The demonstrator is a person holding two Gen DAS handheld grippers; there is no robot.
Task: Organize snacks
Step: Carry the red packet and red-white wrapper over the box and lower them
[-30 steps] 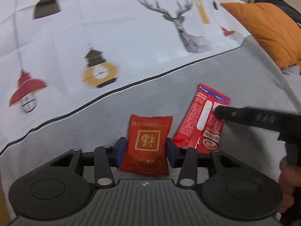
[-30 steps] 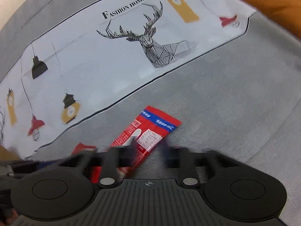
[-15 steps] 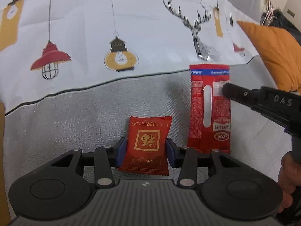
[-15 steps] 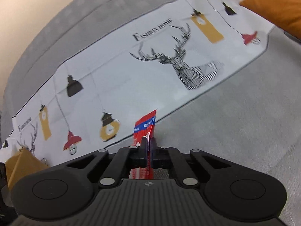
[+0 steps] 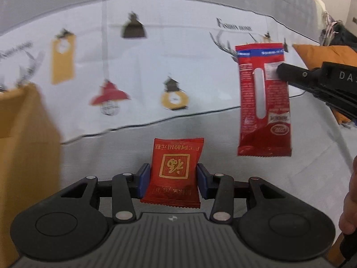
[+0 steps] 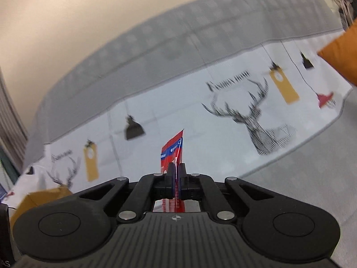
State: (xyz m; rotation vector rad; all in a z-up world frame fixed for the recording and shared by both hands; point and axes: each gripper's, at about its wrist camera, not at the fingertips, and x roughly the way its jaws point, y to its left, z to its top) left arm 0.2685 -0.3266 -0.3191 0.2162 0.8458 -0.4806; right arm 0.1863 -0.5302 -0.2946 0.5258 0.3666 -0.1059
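My left gripper (image 5: 171, 178) is shut on a small square red snack packet (image 5: 173, 172) with a gold emblem, held between the blue pads above the grey sofa seat. My right gripper (image 6: 176, 174) is shut on a long red snack packet (image 6: 173, 154) with a blue band, seen edge-on between the pads. In the left wrist view this long packet (image 5: 263, 102) hangs upright in the air, pinched near its upper right edge by the right gripper (image 5: 280, 71). A cardboard box (image 5: 24, 145) stands at the left; it also shows in the right wrist view (image 6: 40, 197).
A white cloth (image 5: 156, 67) printed with lamps and deer covers the sofa back. An orange cushion (image 5: 323, 53) lies at the right. The grey sofa seat (image 5: 111, 154) lies below both grippers. A person's hand (image 5: 349, 203) shows at the right edge.
Both grippers have risen and swung left with their packets. The long packet now hangs clear of the seat. The cardboard box has come into view at the left.
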